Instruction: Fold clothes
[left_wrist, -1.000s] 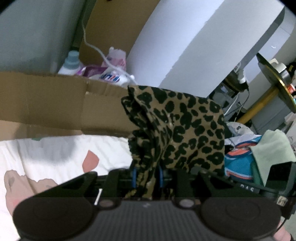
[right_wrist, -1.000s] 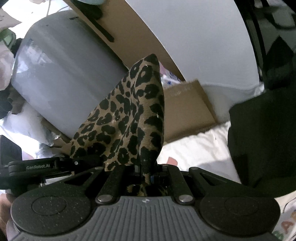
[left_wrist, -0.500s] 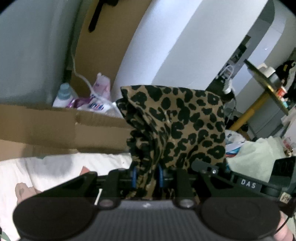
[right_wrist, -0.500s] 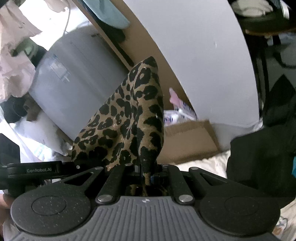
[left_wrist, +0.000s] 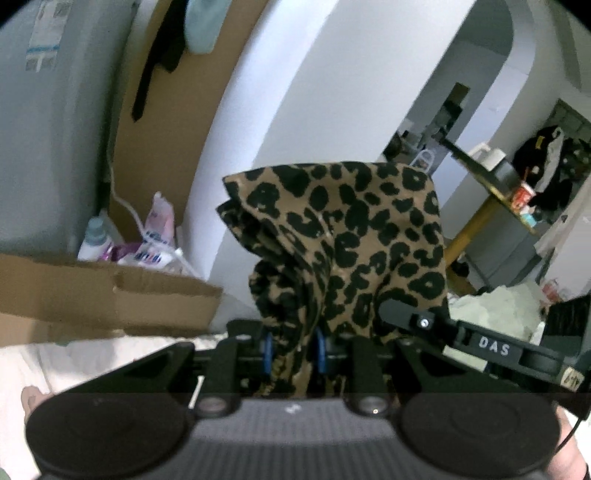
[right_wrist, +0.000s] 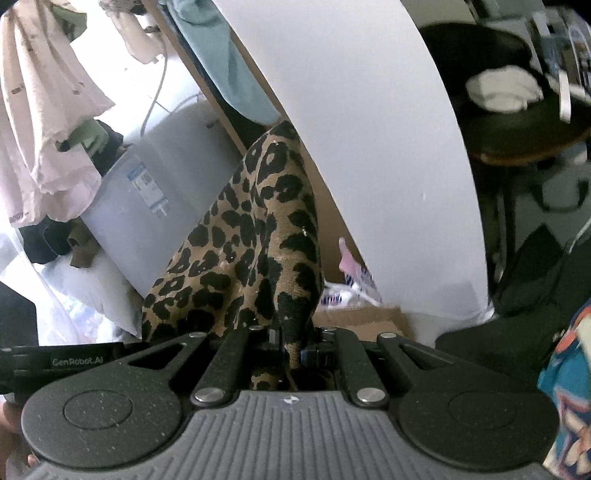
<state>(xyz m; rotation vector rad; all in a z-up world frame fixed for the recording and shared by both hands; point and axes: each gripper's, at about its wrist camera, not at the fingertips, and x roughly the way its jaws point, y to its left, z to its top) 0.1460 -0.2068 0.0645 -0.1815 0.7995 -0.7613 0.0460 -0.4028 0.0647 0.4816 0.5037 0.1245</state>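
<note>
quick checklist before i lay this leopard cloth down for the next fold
1. Left gripper shut on the leopard cloth: ok, fabric is pinched between its blue pads.
2. Right gripper shut on the same cloth: ok.
3. Cloth hanging flat between the two grips: not ok, it is bunched and creased in both views.
4. Grippers apart enough to spread it: not ok, the right gripper's arm sits right beside the left one.
5. Landing spot free: cannot tell, only an edge of the white bed surface shows.
6. Lower hem untangled: cannot tell, hidden.
</note>
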